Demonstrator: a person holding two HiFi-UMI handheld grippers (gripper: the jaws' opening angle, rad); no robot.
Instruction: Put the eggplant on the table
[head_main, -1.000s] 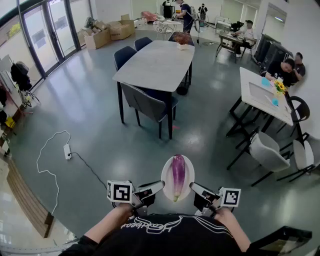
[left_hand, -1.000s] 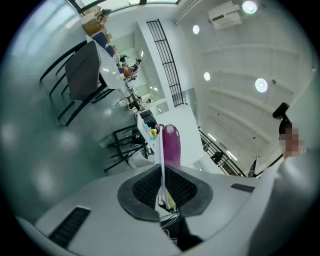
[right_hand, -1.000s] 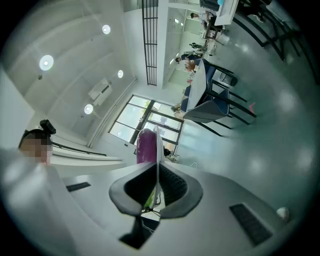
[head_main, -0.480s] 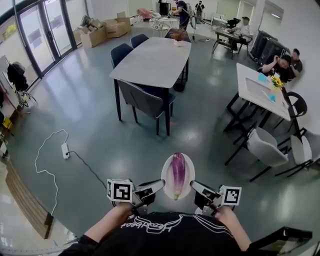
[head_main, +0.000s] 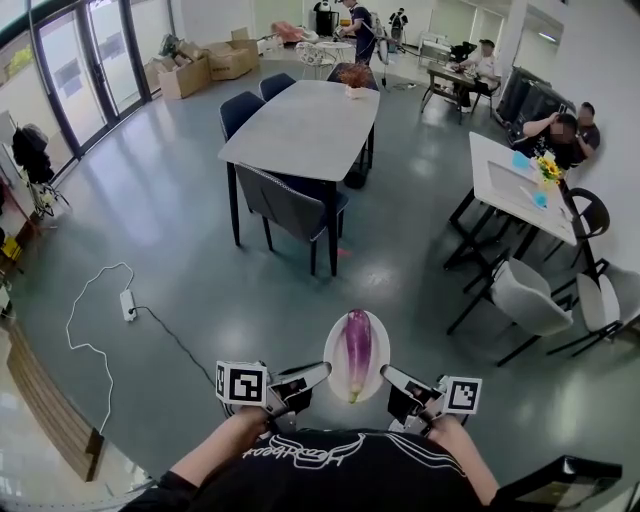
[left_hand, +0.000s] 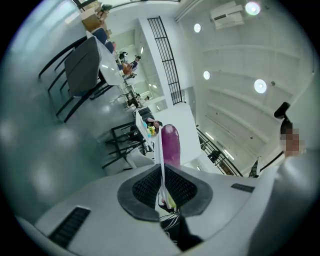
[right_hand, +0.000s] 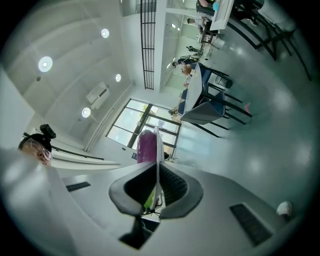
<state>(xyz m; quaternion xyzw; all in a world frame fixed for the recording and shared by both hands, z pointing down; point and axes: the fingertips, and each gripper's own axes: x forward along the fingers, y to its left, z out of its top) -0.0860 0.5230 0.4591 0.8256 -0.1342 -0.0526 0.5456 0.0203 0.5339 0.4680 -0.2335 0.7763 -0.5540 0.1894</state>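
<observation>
Carrying purple eggplant (head_main: 357, 345) on white oval plate (head_main: 333, 352) clenched by left tongs (head_main: 318, 372) and right tongs (head_main: 388, 375); next needs reaching grey rectangular counter (head_main: 300, 125) well beyond plate.

With both arms tucked in, left tongs (head_main: 316, 373) and right tongs (head_main: 389, 375) each clamp the plate (head_main: 333, 347) by its rim.

Over the last second the whole room has slid a little to the left in the head view. The grey counter (head_main: 300, 115) ahead, the dark chair (head_main: 285, 205) at its near side, the white counter (head_main: 510, 180) on the right and the pale chair (head_main: 525, 300) before it all sit slightly further left than they did. The power strip (head_main: 127, 303) on the floor and the standing person (head_main: 355, 18) at the back have drifted the same way.
</observation>
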